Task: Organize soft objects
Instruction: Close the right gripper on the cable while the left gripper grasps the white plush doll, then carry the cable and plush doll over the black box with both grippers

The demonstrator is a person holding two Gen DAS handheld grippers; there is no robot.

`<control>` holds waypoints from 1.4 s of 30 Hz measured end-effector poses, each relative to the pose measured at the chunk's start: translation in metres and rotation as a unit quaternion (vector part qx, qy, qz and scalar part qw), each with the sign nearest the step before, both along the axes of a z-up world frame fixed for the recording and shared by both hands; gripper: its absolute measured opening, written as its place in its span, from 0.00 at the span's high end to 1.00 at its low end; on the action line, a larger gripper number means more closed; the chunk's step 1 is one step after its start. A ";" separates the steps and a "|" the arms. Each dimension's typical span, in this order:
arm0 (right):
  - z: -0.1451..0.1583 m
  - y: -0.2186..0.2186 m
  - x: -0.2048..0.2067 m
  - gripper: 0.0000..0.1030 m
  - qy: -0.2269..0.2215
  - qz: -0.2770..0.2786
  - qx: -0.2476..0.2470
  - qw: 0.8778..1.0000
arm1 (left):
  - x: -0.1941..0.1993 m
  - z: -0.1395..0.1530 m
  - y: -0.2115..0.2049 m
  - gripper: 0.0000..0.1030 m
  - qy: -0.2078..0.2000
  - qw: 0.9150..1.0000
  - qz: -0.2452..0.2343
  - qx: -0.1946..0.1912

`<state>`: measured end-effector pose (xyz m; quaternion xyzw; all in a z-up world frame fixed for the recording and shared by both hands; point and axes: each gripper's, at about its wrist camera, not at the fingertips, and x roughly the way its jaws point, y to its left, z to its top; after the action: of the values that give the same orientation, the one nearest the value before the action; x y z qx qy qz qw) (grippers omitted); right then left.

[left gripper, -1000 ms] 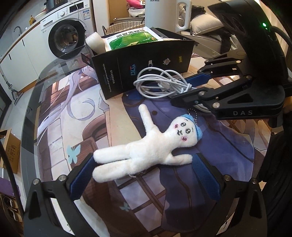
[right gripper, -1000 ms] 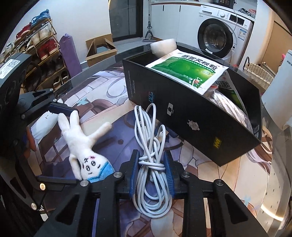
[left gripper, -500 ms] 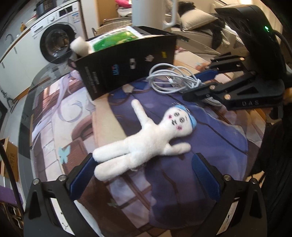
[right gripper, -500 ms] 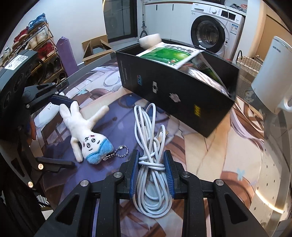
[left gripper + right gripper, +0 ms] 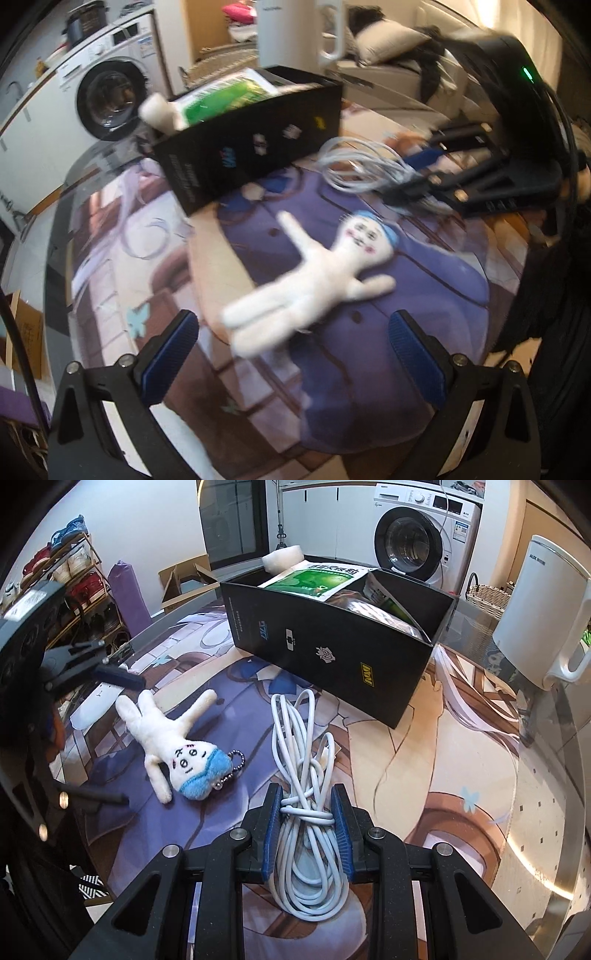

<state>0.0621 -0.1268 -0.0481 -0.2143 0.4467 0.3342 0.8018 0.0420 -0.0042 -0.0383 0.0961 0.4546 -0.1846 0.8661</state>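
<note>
A white plush doll (image 5: 314,280) with a blue cap lies on the printed table mat (image 5: 369,369); it also shows in the right wrist view (image 5: 177,746), with a bead chain at its head. My left gripper (image 5: 291,354) is open, its blue pads either side of the doll's legs and a little short of them. My right gripper (image 5: 306,830) is shut on a coiled white cable (image 5: 306,775), held just above the mat; it also shows in the left wrist view (image 5: 362,170). A black box (image 5: 332,642) holding green packets and a white foam piece stands beyond.
A white appliance (image 5: 535,613) with a handle stands at the table's right. A washing machine (image 5: 410,542), a wicker basket (image 5: 484,590), a shoe rack (image 5: 66,587) and a cardboard box (image 5: 188,579) stand on the floor around the glass table.
My left gripper has drawn back and lifted a little; the doll sits farther from its pads. My right gripper has pulled the cable back from the black box.
</note>
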 end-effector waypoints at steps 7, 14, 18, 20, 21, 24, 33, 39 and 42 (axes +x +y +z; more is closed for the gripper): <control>0.000 0.001 -0.001 0.74 -0.001 0.000 -0.001 1.000 | 0.006 0.003 -0.019 0.00 -0.041 0.999 -0.027 0.022; 0.001 0.000 -0.001 0.74 0.000 0.002 0.000 1.000 | 0.020 -0.009 -0.036 0.02 -0.020 0.998 -0.055 0.036; 0.001 0.000 -0.001 0.74 0.001 0.003 0.000 1.000 | 0.020 -0.007 -0.026 0.32 -0.003 0.998 -0.059 -0.008; 0.001 0.000 -0.001 0.74 0.003 0.003 0.002 1.000 | 0.017 -0.005 -0.028 0.41 -0.006 0.998 -0.065 -0.016; 0.001 0.000 -0.001 0.74 0.004 0.003 0.003 1.000 | 0.016 -0.004 -0.030 0.45 -0.007 0.998 -0.066 -0.017; 0.001 -0.002 -0.001 0.74 0.007 0.002 0.008 1.000 | 0.014 -0.003 -0.033 0.50 -0.009 0.998 -0.057 -0.021; 0.006 -0.004 -0.002 0.74 0.001 0.001 0.025 1.000 | 0.017 0.011 -0.028 0.53 -0.042 0.998 0.012 -0.046; 0.014 -0.007 -0.003 0.74 -0.007 -0.002 0.040 0.999 | 0.017 0.019 -0.018 0.53 -0.060 0.996 0.038 -0.058; 0.017 -0.008 -0.003 0.74 -0.009 -0.002 0.046 0.999 | 0.019 0.022 -0.013 0.53 -0.065 0.995 0.046 -0.061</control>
<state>0.0591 -0.1346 -0.0314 -0.1792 0.4243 0.3512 0.8152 0.0613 -0.0174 -0.0165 0.0335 0.3894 -0.1651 0.9055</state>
